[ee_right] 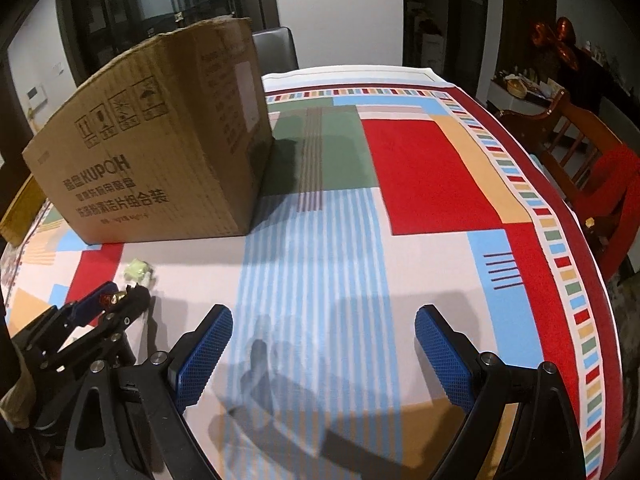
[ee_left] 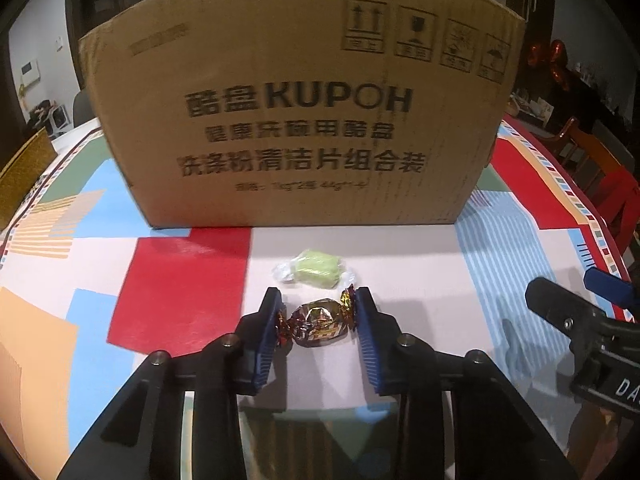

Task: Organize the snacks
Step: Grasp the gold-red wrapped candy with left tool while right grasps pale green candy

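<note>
Crinkly foil-wrapped candy [ee_left: 318, 325] — ribbed fingers [ee_left: 267, 344] pinching.

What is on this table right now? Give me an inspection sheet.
Surface: patterned tablecloth, flat.
Job's things: foil-wrapped candy between the left gripper's pads; green candy just behind it; cardboard box upright beyond.
Clutter: nothing seen.
Grippers: left gripper pads touching the foil candy's twisted ends; right gripper open, empty.
Cables: nothing seen.
Surroundings: wooden chair beside the table.
</note>
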A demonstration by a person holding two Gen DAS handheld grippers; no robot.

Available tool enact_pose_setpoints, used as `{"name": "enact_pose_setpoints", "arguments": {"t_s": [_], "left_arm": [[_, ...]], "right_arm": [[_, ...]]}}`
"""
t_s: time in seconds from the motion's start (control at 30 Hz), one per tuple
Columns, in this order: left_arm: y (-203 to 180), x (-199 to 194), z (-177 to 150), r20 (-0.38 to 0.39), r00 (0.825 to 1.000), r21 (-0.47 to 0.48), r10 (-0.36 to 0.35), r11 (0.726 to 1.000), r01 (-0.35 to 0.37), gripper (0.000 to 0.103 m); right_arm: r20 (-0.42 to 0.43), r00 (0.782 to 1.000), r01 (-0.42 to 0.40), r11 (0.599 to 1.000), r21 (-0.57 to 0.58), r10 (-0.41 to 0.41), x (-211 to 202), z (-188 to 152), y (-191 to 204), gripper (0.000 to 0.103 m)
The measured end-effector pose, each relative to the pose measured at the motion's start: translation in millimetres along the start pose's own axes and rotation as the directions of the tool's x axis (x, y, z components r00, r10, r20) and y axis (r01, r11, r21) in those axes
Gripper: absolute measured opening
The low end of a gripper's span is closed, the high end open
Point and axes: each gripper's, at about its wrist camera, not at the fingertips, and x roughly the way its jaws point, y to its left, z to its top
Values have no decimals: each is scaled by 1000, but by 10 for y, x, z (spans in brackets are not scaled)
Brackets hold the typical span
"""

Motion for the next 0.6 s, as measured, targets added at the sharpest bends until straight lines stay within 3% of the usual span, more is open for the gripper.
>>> {"name": "enact_pose_setpoints", "arguments": {"t_s": [0.6], "left_arm": [[1126, -247, -136, 3, 995, -122, 96, 988, -95, 36]], "right_arm": [[16, 998, -53, 994, -100, 54, 105, 46, 943, 94]]}}
